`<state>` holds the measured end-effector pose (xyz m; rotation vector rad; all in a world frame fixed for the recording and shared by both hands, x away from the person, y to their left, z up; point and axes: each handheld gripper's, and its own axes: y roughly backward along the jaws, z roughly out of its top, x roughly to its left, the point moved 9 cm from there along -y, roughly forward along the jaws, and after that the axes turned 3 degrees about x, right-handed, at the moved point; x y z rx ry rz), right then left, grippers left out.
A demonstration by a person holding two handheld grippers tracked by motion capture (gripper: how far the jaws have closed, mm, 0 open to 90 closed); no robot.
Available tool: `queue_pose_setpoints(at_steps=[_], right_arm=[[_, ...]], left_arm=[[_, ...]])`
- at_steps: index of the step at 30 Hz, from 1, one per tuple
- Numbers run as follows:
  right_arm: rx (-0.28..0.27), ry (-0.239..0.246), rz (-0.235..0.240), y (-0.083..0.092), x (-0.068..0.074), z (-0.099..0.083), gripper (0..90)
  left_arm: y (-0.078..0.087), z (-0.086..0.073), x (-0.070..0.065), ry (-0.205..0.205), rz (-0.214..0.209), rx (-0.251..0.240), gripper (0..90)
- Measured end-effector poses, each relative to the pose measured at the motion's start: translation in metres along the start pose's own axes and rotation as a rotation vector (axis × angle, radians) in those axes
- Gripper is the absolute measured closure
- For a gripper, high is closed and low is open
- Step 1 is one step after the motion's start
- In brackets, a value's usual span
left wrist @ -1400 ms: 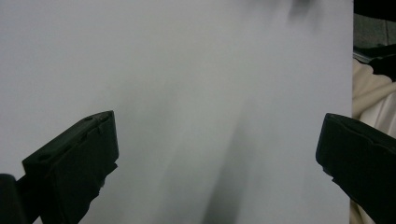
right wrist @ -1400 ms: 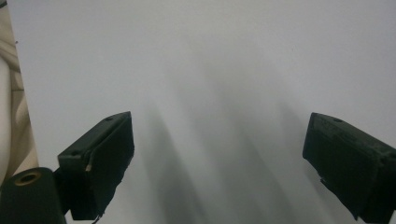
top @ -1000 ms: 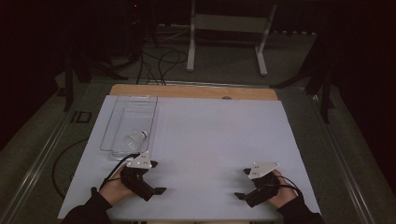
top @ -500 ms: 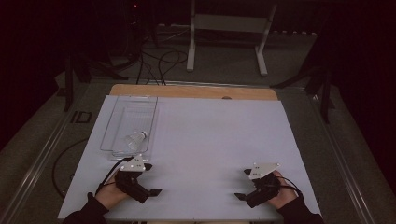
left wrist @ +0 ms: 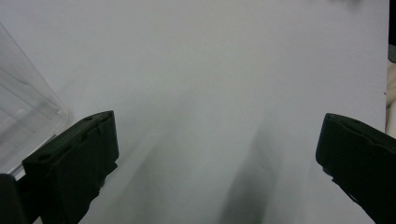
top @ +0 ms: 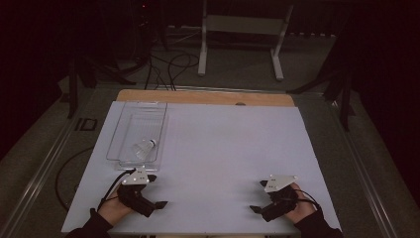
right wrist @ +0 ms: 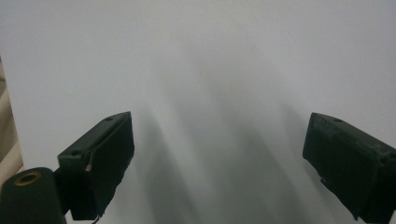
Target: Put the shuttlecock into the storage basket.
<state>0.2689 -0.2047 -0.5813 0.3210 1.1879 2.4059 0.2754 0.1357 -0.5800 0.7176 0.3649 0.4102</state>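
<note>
A white sheet [top: 228, 158] covers the table in a dark room, and on its left side a clear plastic rectangular tray [top: 115, 134] holds a white feathered shuttlecock [top: 144, 148] at its near end. The left gripper [top: 154, 191] rests just before the tray and the right gripper [top: 257, 196] well apart at the near right, both with jaws spread wide and empty.

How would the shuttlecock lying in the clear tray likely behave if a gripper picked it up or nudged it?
The shuttlecock looks thin-skirted, so it is probably very light and crushable. It lies on its side in the clear tray, so a nudge would likely roll it in a curve.
</note>
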Motion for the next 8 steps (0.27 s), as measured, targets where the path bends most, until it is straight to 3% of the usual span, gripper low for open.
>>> queue_pose_setpoints(at_steps=[8], right_arm=[[-0.002, 0.001, -0.003, -0.0004, -0.0005, 0.0002, 8.8]], left_arm=[[-0.001, 0.0009, -0.0006, -0.001, -0.006, -0.009, 0.1]])
